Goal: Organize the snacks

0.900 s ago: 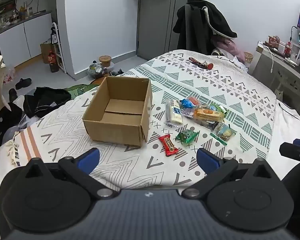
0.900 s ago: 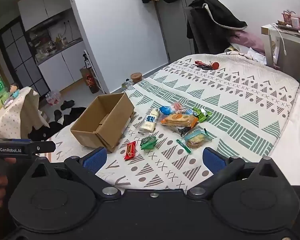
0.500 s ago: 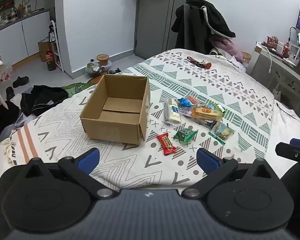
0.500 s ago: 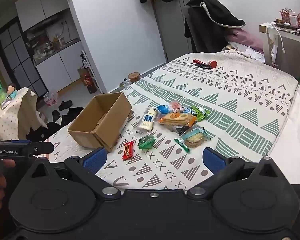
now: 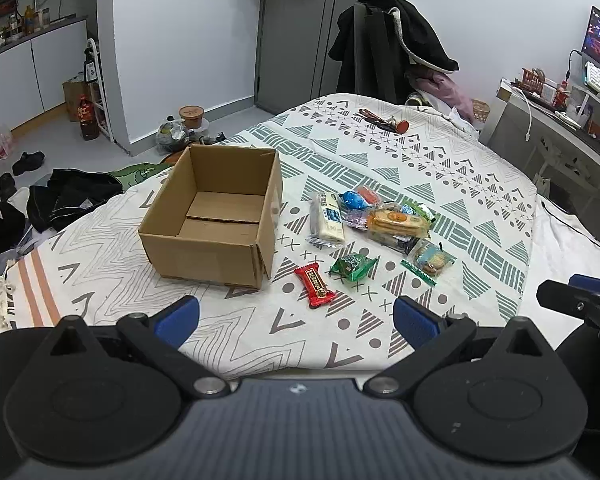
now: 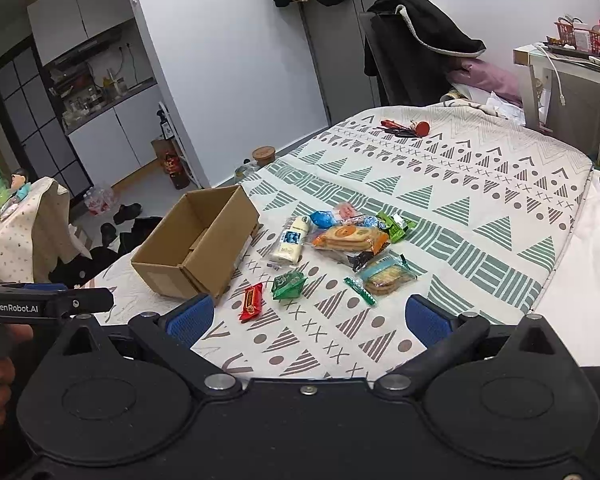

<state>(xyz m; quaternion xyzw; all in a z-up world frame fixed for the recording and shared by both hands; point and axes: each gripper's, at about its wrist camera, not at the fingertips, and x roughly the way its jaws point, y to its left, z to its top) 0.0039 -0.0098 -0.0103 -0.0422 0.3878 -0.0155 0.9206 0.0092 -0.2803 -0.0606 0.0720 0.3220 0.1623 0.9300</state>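
An open, empty cardboard box (image 5: 214, 216) (image 6: 198, 246) sits on the patterned bedspread. To its right lie several wrapped snacks: a red bar (image 5: 314, 285) (image 6: 251, 302), a green packet (image 5: 353, 266) (image 6: 287, 284), a white pack (image 5: 327, 220) (image 6: 290, 240), an orange cracker pack (image 5: 396, 222) (image 6: 350, 238), a clear cookie pack (image 5: 432, 258) (image 6: 386, 274) and a blue candy (image 5: 352, 200). My left gripper (image 5: 296, 316) is open and empty, held back from the red bar. My right gripper (image 6: 308, 316) is open and empty, short of the snacks.
The bedspread (image 5: 380, 152) covers the bed. Keys with a red tag (image 5: 384, 120) lie at its far end. A chair draped with a black coat (image 5: 384, 40) stands behind. A desk (image 5: 560, 120) is at right. Clothes and shoes (image 5: 68, 196) lie on the floor at left.
Both grippers have drawn back and risen slightly, so the box and snacks sit a little farther up in view. Neither has closed or touched anything.
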